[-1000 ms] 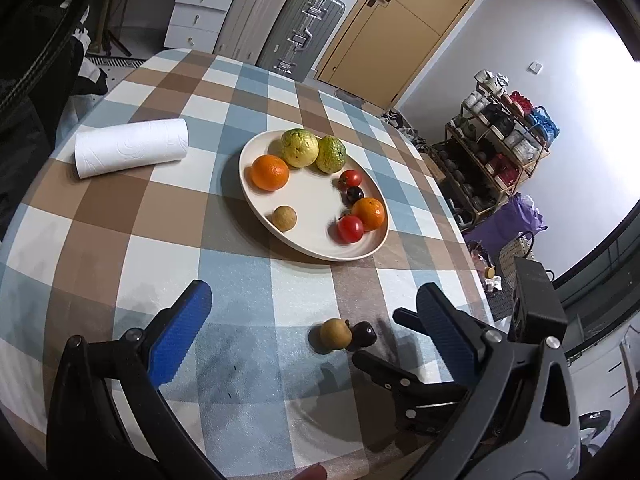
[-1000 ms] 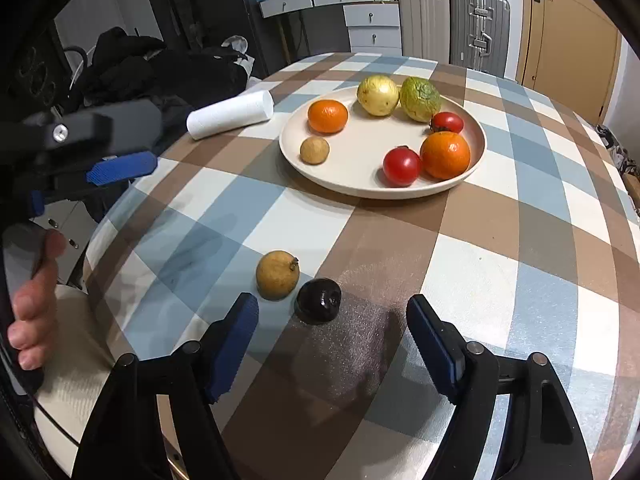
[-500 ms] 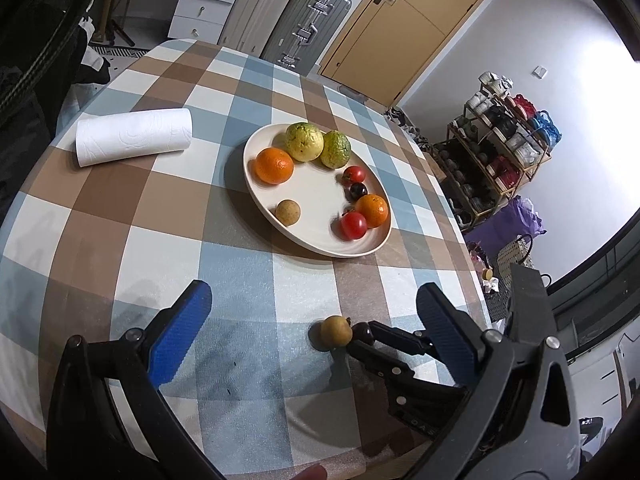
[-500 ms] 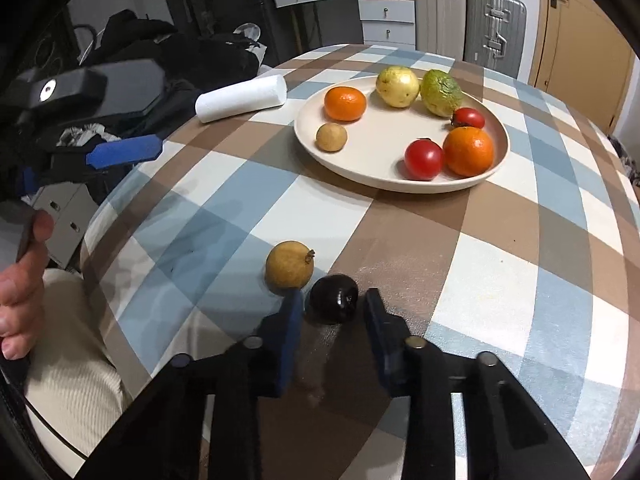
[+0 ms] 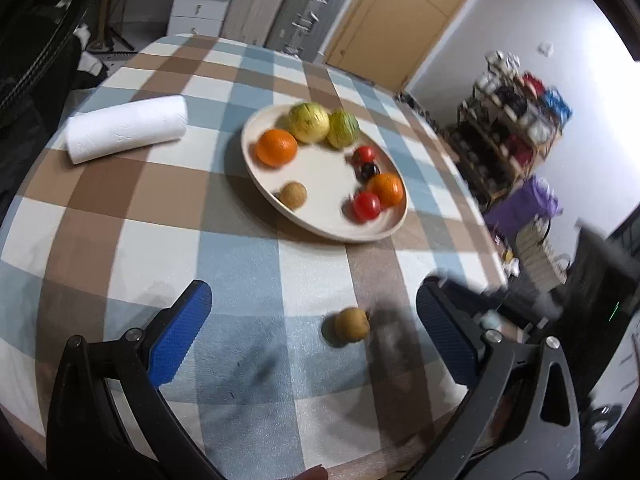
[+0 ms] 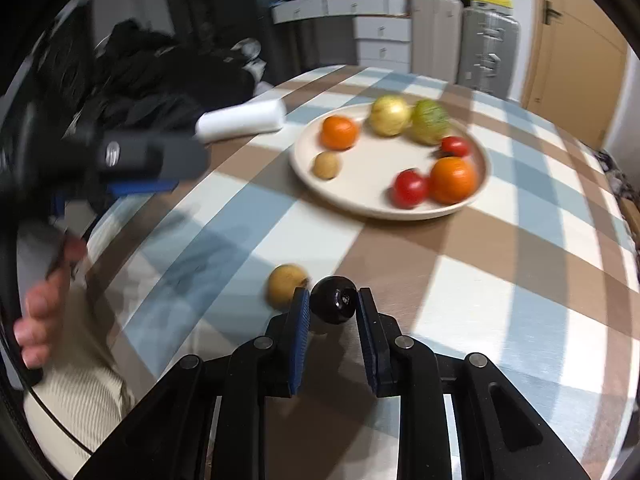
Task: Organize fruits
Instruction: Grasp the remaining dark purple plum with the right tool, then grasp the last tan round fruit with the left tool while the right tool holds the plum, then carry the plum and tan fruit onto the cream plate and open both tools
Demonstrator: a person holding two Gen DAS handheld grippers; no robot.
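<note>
Dark plum (image 6: 333,305): small, near-black, glossy; clamped between the blue pads of the right gripper (image 6: 333,322), jaws closed on it at the near edge of the tabletop (image 6: 500,280); whether it is clear of the cloth cannot be told. Brown fruit (image 6: 286,285): round, tan, stemmed; loose on the checked cloth just beside the plum, to its left in the right wrist view, apart from the plate. Plate (image 6: 304,168): wide, cream, shallow; well beyond the two loose fruits toward the middle of the tabletop. Contents, as the left wrist view shows them: one orange (image 5: 277,147) at the left; yellow-green fruit (image 5: 309,122) and green fruit (image 5: 343,129) touching at the far rim; a small red fruit (image 5: 365,154) with a dark one (image 5: 368,170) next to it; a second orange (image 5: 386,189) beside a red tomato (image 5: 366,206) at the right; a small tan fruit (image 5: 293,195) alone near the front rim. Left gripper (image 5: 314,332): jaws wide open and empty, poised above the cloth with the brown fruit low between them but untouched. Paper roll (image 5: 127,129): white, lying on its side left of the plate; not part of the sorting. Progress, as judged: most fruit is already gathered on the plate; two pieces are left outside it, one now gripped and likely bound for the plate, the brown one yet to be collected.
</note>
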